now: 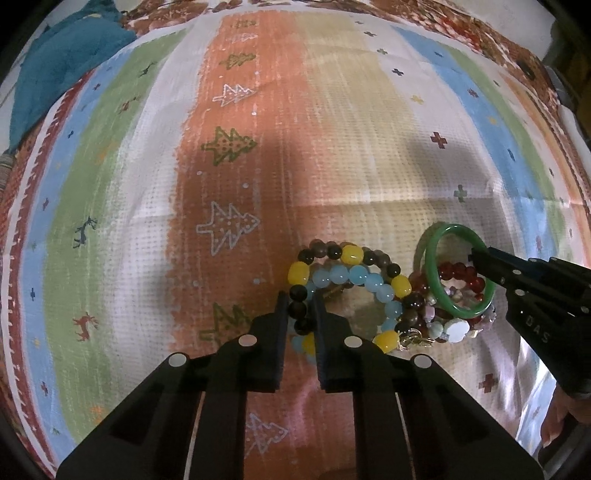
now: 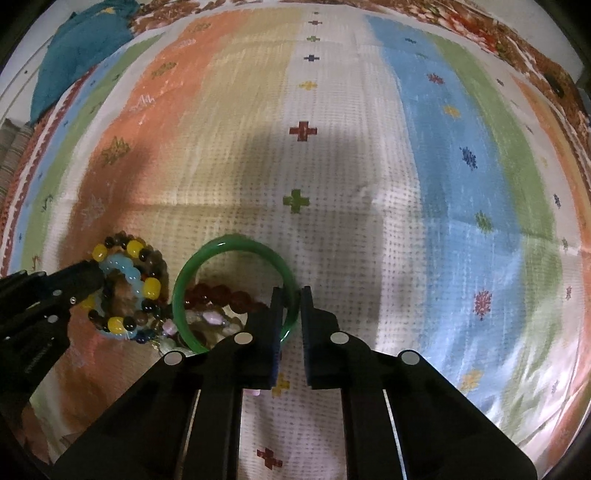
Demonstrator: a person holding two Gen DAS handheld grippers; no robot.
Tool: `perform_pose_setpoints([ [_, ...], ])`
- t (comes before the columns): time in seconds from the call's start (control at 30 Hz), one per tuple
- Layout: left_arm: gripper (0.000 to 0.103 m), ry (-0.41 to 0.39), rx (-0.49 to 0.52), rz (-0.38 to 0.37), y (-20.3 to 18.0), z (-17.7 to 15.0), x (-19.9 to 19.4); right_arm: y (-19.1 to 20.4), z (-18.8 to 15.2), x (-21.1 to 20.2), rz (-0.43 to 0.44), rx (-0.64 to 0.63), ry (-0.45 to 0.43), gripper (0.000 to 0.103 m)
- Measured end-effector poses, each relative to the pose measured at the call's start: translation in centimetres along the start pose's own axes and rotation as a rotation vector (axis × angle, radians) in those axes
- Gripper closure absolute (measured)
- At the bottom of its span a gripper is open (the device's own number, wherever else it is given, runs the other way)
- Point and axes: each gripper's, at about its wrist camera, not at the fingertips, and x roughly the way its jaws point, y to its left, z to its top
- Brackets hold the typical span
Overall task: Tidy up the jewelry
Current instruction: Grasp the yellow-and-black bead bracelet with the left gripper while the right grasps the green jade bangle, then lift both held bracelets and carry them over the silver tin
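Note:
A pile of bracelets lies on a striped cloth (image 1: 332, 110). My left gripper (image 1: 300, 306) is shut on a bracelet of dark and yellow beads (image 1: 351, 254), with a light blue bead bracelet (image 1: 347, 275) tangled in it. My right gripper (image 2: 291, 299) is shut on the rim of a green bangle (image 2: 207, 258), which stands tilted over a red bead bracelet (image 2: 221, 295) and pale mixed beads (image 1: 454, 328). The right gripper shows in the left wrist view (image 1: 476, 258); the left gripper shows in the right wrist view (image 2: 98, 275). The bangle also shows there (image 1: 432, 266).
A teal cloth (image 1: 62, 62) lies bunched at the far left corner. A brown patterned border (image 2: 480, 26) runs along the far edge of the cloth (image 2: 332, 166). A hand (image 1: 565, 417) shows at the right edge.

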Motion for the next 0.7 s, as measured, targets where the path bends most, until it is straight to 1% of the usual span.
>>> perform_pose_setpoints([
  [0.2, 0.094, -0.033, 0.023, 0.003, -0.3, -0.3, -1.4, -0.4, -0.1, -0.9, 0.003, 0.001, -0.026, 0.095],
  [0.4, 0.094, -0.075, 0.036, -0.019, -0.5, -0.5, -3.8, -0.7, -0.5, -2.8, 0.012, 0.001, -0.064, 0.095],
  [0.53, 0.094, -0.105, 0.047, -0.038, -1.1, -0.4, -5.3, -0.5, -1.0, -3.8, 0.009, 0.001, -0.079, 0.095],
  [0.7, 0.094, -0.129, 0.060, -0.043, -1.4, -1.0, -6.9, -0.4, -2.0, -4.8, 0.006, -0.004, -0.089, 0.095],
])
